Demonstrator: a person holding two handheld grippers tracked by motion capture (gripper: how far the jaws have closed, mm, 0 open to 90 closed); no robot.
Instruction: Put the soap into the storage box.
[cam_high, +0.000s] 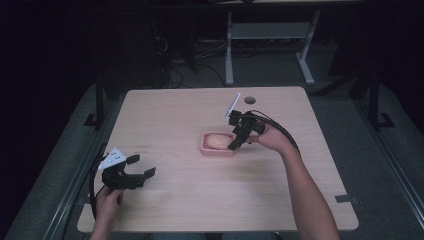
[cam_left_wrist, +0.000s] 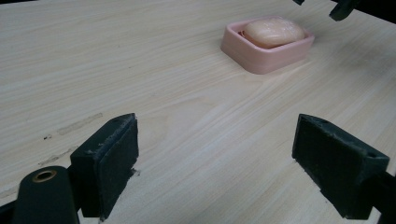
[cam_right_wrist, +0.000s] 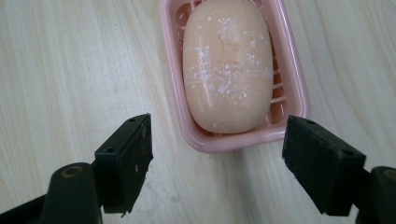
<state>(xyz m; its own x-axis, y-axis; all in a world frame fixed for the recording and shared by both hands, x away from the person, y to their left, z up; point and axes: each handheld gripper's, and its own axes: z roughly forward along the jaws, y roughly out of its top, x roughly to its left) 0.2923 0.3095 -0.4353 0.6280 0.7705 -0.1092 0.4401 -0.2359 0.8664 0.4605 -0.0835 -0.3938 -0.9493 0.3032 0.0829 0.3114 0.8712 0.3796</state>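
Right gripper (cam_right_wrist: 217, 158) wide open at soap dish's (cam_right_wrist: 294, 93) 3 o'clock end; slick soap (cam_right_wrist: 227, 65) could squirt out. Left gripper (cam_high: 131, 176) open, idle.

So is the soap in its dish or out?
In: the soap lies inside the pink dish, its rim all round it.

Black two-jaw left claw (cam_high: 141, 166) and right claw (cam_high: 239, 133), grey three-cornered top plates, black trailing cables.

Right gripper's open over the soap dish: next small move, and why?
Probably ease the right gripper forward and down until its jaws straddle the soap. The jaws are open, short of the pink dish's near rim, holding nothing. The left gripper waits far off.
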